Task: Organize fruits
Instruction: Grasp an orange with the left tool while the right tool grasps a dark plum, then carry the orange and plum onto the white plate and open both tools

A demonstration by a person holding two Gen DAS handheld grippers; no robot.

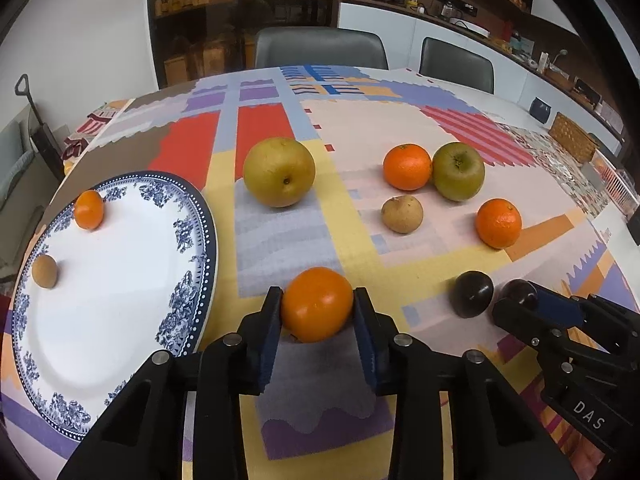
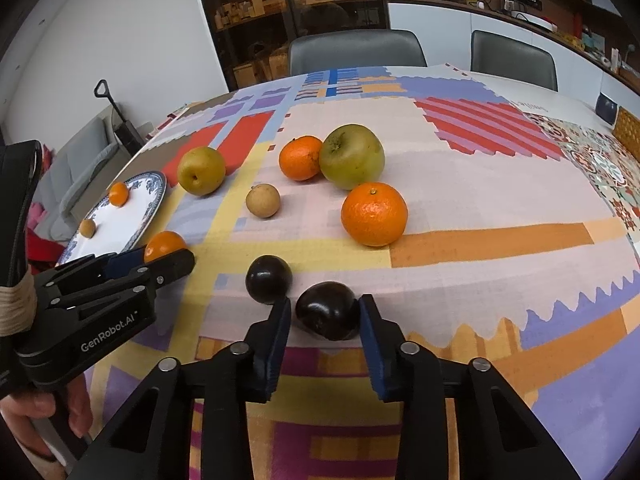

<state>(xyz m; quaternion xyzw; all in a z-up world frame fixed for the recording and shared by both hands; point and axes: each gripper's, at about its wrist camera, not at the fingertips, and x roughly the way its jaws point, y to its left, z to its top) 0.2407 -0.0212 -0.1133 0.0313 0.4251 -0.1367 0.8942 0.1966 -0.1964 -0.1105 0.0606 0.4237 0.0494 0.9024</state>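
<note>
My left gripper [image 1: 317,304] is shut on an orange [image 1: 317,303], just above the tablecloth, right of the blue-patterned plate [image 1: 120,288]. The plate holds a small orange [image 1: 89,209] and a small brown fruit [image 1: 44,272]. My right gripper [image 2: 325,312] is open, its blue pads around a dark plum [image 2: 326,310] but with a gap on the left. A second dark plum [image 2: 268,279] lies just left of it. On the cloth lie a yellow pear [image 1: 279,171], two oranges [image 1: 407,167] [image 1: 498,223], a green apple [image 1: 458,171] and a small brown fruit [image 1: 402,213].
The round table has a colourful patchwork cloth [image 2: 480,200]. Two grey chairs [image 1: 320,46] stand at the far side. A wicker basket [image 1: 573,136] sits at the far right edge. The person's hand [image 2: 44,412] holds the left gripper at lower left.
</note>
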